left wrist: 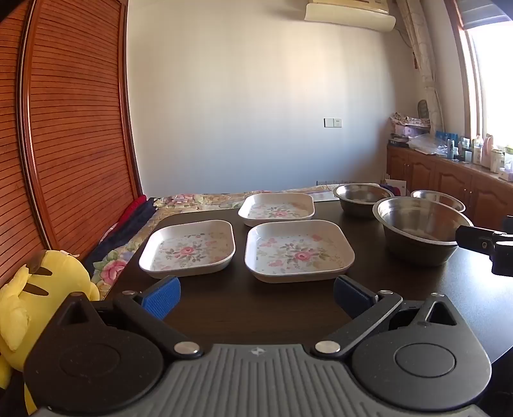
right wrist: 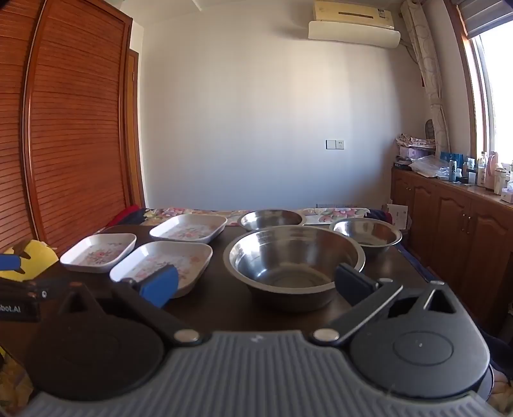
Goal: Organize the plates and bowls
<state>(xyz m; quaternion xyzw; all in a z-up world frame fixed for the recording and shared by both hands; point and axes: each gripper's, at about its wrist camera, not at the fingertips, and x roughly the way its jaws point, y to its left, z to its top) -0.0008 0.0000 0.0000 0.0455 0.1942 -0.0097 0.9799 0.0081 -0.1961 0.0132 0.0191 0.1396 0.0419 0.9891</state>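
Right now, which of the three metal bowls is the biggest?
The front bowl, nearest the right gripper; it is clearly wider and deeper than the two smaller bowls behind it.

Black linkage arms, blue ribbed fingers point(left wrist: 162, 296), silver rivets, grey ridged body.

home bedroom — bed point(left wrist: 192, 200) | wardrobe point(left wrist: 73, 134) | air conditioner point(right wrist: 354, 29)

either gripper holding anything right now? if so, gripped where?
Nothing held. The left gripper and right gripper both stand wide open with nothing between the pads; the floral plates and steel bowls sit untouched on the table.
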